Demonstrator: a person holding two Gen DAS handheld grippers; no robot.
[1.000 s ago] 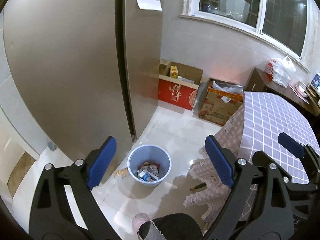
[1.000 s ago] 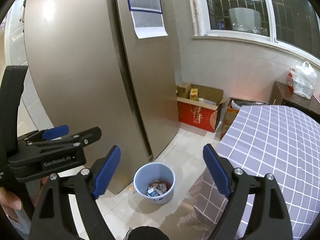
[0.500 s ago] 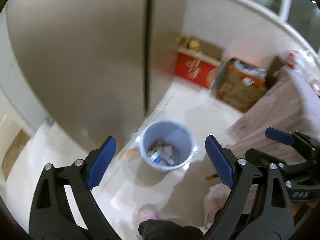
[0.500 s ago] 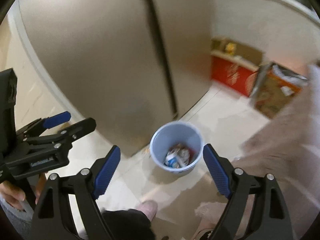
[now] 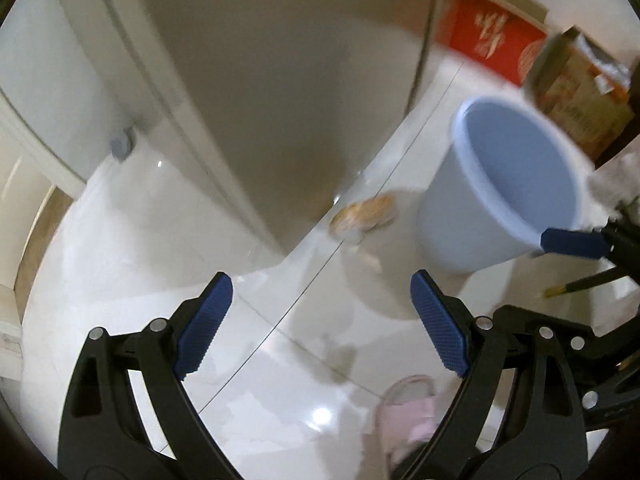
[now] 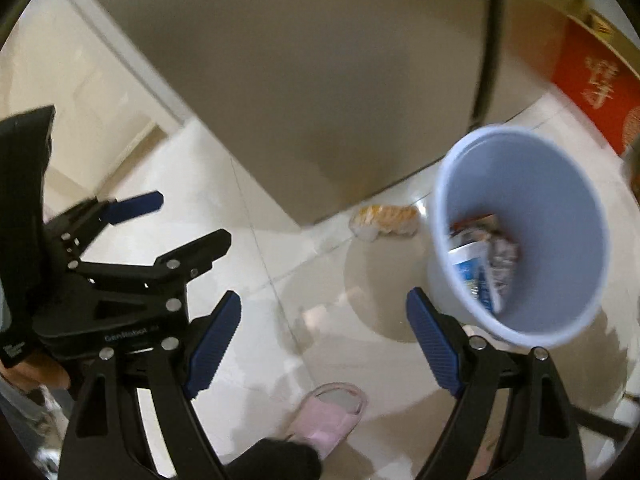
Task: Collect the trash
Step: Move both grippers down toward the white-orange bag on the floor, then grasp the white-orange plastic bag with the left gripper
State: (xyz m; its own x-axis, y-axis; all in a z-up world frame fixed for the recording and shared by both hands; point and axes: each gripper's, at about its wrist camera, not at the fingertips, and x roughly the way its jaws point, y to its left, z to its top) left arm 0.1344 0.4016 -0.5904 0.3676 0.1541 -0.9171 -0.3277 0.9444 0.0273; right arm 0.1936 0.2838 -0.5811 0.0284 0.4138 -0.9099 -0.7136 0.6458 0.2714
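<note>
While both the left gripper (image 5: 320, 322) and right gripper (image 6: 324, 338) hang with jaws apart and empty, an orange wrapper (image 6: 386, 220) lies just left of the blue bin (image 6: 520, 236).

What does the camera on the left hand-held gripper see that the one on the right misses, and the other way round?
Only the left wrist view shows the brown cardboard box behind the bin and a grey stopper low on the wall. Only the right wrist view looks down into the bin and shows the trash at its bottom, plus the left hand-held gripper off to the side. Both show the pale blue bin, the orange wrapper on the floor beside it, the fridge, the red box and a pink slipper.
</note>
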